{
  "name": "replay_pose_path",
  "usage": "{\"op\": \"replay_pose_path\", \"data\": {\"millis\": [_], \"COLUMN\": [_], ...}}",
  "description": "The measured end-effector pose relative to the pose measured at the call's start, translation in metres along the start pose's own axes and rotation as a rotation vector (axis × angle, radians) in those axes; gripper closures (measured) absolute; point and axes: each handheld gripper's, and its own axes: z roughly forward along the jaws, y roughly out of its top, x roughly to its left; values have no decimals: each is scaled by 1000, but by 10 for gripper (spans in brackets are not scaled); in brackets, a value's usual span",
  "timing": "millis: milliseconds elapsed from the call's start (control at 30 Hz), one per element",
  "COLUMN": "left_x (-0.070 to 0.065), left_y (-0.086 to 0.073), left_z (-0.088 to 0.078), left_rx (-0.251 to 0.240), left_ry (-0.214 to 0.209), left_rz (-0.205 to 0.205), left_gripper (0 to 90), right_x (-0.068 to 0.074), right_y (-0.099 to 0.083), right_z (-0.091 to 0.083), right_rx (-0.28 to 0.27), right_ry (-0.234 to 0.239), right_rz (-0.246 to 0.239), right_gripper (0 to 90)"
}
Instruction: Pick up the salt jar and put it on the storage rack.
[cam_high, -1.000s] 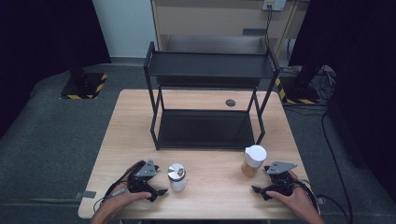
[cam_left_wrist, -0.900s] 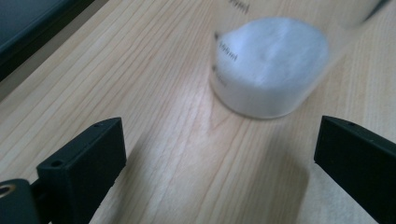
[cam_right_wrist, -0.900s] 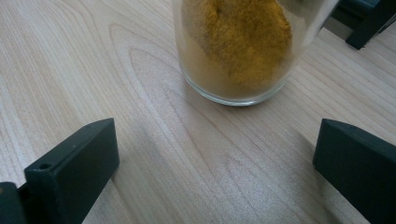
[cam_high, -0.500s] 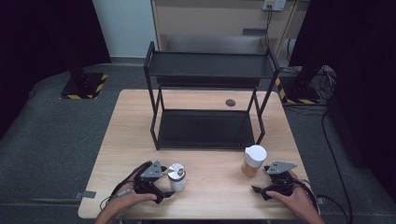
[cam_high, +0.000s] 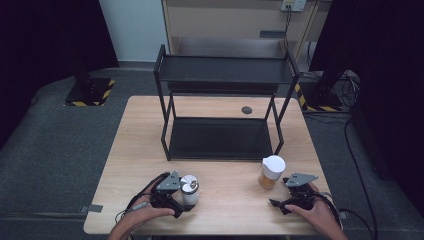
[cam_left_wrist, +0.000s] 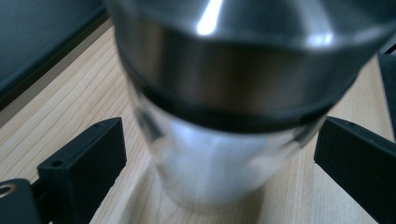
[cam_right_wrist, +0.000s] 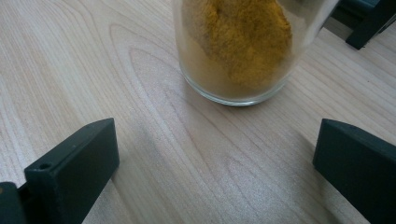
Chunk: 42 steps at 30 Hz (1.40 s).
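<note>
High view shows the bench carrying a black two-tier rack toward its far edge. Near the front edge stand two upright jars, long axes vertical, lids up: a white-lidded jar of yellow powder at the right, a steel-lidded jar at the left. Left gripper is spread, jaws flanking that jar's glass without touching; closing off-centre could tip it. Right gripper is released, just short of its jar.

Each hand-held gripper, left and right, is black with two blocky jaws, a grey three-cornered top plate and a trailing black cable.
</note>
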Motion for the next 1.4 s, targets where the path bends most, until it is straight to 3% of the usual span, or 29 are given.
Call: {"op": "replay_pose_path", "data": {"millis": [133,333,600,900,1067,1400], "left_x": [0,-2,-2,-4,-3,-1], "left_y": [0,0,-1,4,7,12], "left_z": [4,6,7,7,8,4], "left_rx": [-17,-46,-51,-34,-31,-57], "left_ry": [-7,17,25,34,-2,-33], "left_rz": [-5,-12,-8,17,38,58], "left_gripper": [28,104,284,294,295,298], "right_x": [0,0,0,0,0,0], "right_y": [0,0,0,0,0,0], "right_z": [0,0,0,0,0,0], "right_rx": [0,0,0,0,0,0], "right_ry": [0,0,0,0,0,0], "right_rz": [0,0,0,0,0,0], "right_gripper": [11,11,12,11,11,11]}}
